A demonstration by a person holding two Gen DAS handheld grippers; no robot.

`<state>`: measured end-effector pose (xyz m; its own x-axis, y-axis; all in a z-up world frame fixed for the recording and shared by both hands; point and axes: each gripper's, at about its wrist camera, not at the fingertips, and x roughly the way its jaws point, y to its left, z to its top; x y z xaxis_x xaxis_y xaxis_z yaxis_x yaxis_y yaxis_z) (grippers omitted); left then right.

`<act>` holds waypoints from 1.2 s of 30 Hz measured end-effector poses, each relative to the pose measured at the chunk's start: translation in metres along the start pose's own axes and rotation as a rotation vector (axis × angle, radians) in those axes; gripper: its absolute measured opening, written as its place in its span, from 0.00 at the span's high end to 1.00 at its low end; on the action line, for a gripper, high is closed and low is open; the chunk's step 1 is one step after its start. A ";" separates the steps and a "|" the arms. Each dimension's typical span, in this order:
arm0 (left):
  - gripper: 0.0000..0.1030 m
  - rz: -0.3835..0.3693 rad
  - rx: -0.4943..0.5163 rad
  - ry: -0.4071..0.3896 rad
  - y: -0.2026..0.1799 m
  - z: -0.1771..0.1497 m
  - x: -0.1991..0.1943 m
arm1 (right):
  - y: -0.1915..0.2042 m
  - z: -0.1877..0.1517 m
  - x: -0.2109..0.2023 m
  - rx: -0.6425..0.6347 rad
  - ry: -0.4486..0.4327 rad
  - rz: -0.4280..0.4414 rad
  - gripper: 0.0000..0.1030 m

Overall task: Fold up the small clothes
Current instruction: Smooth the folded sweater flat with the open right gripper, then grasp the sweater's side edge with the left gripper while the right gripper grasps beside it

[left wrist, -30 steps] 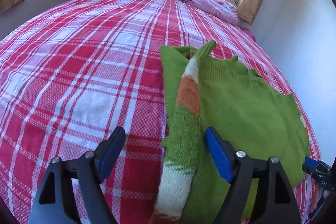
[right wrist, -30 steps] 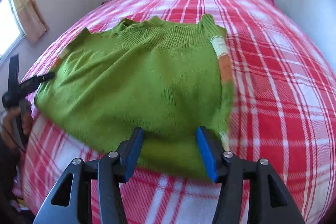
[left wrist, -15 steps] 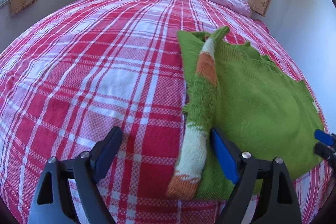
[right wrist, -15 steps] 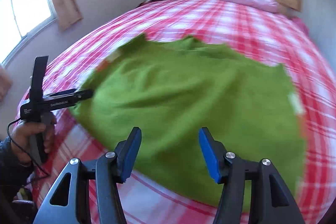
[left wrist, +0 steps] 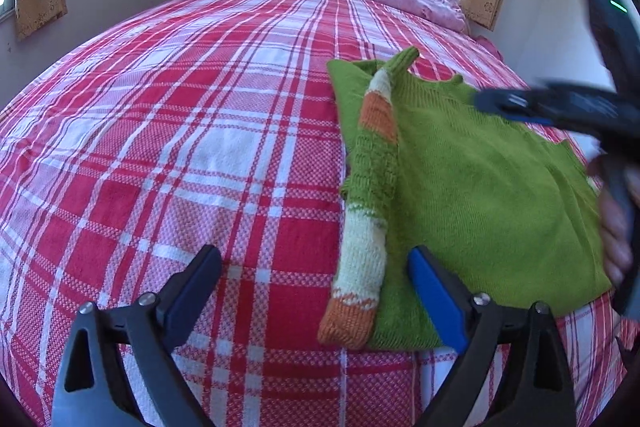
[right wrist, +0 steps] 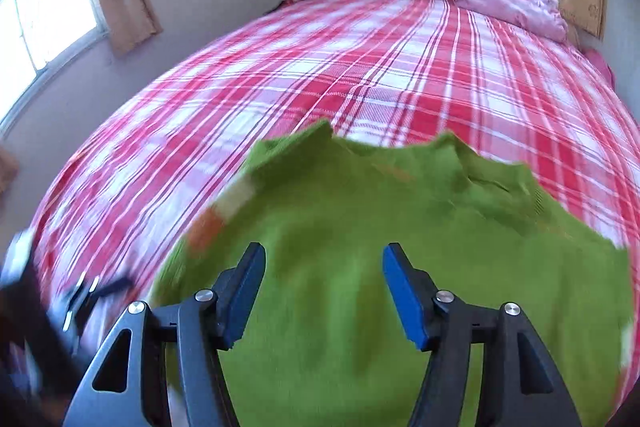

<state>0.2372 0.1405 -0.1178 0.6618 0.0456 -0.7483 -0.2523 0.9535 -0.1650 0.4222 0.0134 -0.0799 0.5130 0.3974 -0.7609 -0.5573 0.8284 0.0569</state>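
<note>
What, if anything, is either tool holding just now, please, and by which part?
Nothing is held. The left tool and right tool have both just been opening, with the green sweater lying free on the bed.

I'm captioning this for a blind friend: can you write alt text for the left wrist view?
A green sweater lies folded on a red plaid bedspread, its striped sleeve laid along its left edge. The left gripper stands open and empty in front of it; the right gripper reaches in, blurred, from the right.
</note>
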 end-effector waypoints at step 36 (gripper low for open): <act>0.02 -0.049 -0.048 0.039 0.038 0.021 -0.001 | 0.048 -0.141 -0.071 -0.300 -0.092 -0.034 0.39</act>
<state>0.2417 0.1825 -0.1097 0.6469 -0.0136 -0.7625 -0.2542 0.9388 -0.2324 0.2672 -0.0307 -0.1143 0.5839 0.4168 -0.6967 -0.6994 0.6940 -0.1710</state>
